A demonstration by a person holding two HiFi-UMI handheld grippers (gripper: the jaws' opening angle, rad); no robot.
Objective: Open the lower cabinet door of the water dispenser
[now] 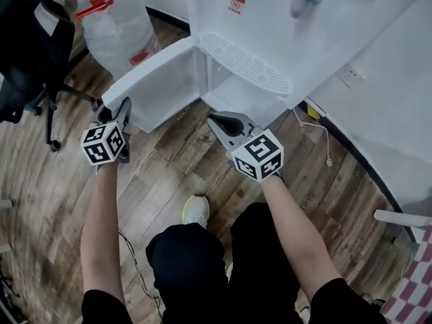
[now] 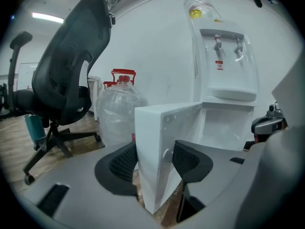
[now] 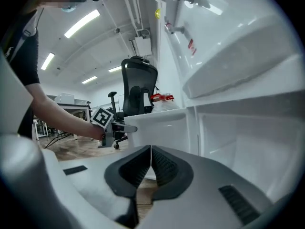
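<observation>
Lower cabinet door (image 1: 152,71) ajar, left gripper (image 2: 155,159) fingers clamping its edge, right gripper (image 3: 151,161) fingers shut, empty

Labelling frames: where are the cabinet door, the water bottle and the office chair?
cabinet door (image 2: 151,142), left gripper view, free edge
water bottle (image 1: 116,29), head view, clear body
office chair (image 2: 71,66), left gripper view, backrest

White lower cabinet door (image 1: 152,67), upright, swung wide open from water dispenser (image 1: 270,19); upper left of centre.
</observation>
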